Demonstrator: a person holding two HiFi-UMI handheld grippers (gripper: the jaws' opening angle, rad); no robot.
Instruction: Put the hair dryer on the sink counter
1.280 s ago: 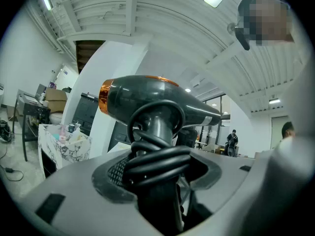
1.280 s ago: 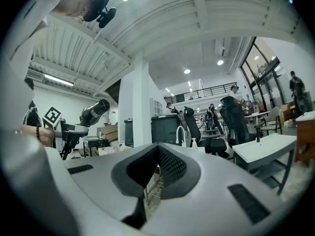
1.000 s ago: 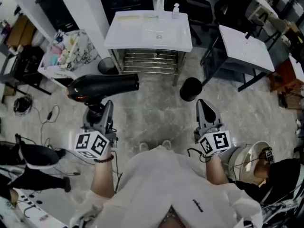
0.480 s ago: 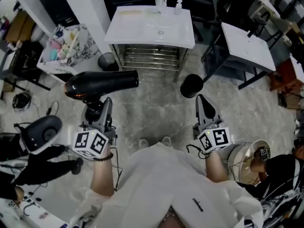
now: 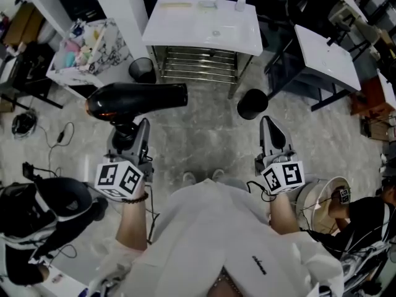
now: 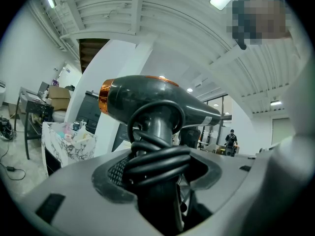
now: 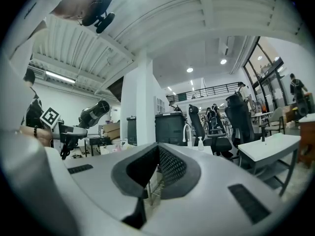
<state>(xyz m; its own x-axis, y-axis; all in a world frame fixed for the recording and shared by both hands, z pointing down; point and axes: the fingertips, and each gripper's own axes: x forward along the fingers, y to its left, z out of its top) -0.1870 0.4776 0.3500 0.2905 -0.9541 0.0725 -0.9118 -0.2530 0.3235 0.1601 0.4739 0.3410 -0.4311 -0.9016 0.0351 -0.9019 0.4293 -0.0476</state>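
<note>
The left claw point(image 5: 127, 135) pinches the handle of the glossy black hair dryer with an orange rear ring point(image 5: 137, 99). The black cord point(image 6: 157, 163) is coiled round that handle. The dryer's barrel lies level above the grey mottled floor point(image 5: 198, 147), nozzle pointing right. Farther ahead, well apart from the dryer, stands the white rectangular sink table point(image 5: 204, 33). The right claw point(image 5: 273, 133) is pressed together, holding nothing.

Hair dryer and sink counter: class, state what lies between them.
Head view: past the hair dryer comes bare grey floor, then the metal rack under the sink counter.
</note>
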